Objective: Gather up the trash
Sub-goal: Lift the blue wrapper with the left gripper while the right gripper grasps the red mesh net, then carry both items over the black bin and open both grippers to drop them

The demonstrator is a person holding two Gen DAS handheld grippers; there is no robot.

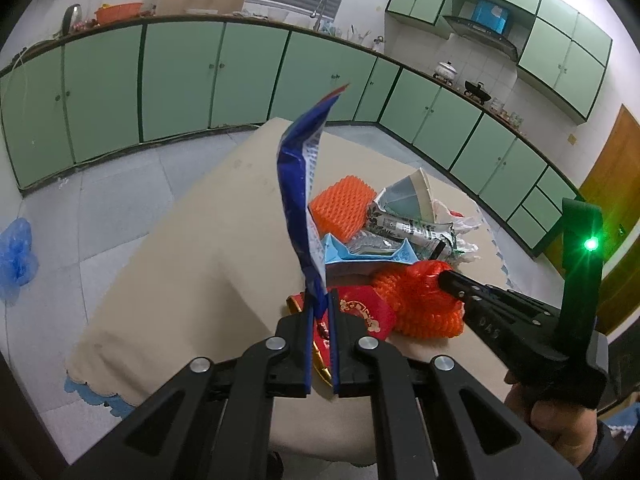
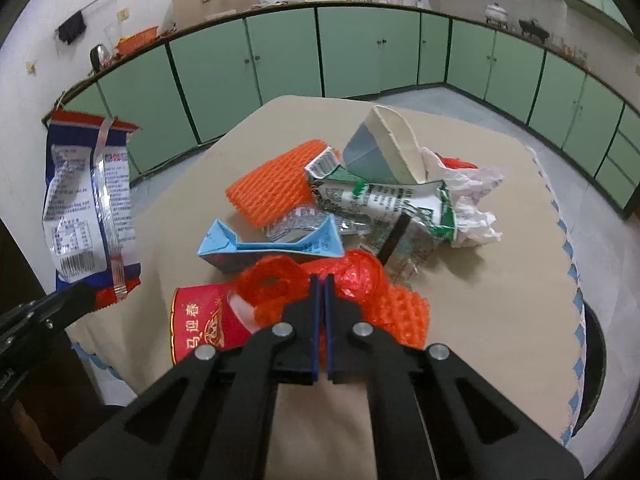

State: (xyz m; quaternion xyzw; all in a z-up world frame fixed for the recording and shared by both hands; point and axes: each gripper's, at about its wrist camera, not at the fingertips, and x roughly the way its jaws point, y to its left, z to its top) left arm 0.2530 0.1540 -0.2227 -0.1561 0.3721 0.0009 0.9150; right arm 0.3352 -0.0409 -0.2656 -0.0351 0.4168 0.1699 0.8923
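Note:
My left gripper is shut on the bottom edge of a blue snack bag, which stands upright above the table. The right wrist view shows the same blue snack bag at the left. My right gripper is shut, its tips pinched into a red mesh bag at the near side of the trash pile. From the left wrist view its fingers sink into that red mesh bag. A red paper cup lies on its side just left of the mesh.
Behind the mesh lie an orange foam net, a flattened light blue carton, a green-and-white carton, a grey-white paper cup and crumpled white plastic, all on a beige tablecloth. A blue bag sits on the floor.

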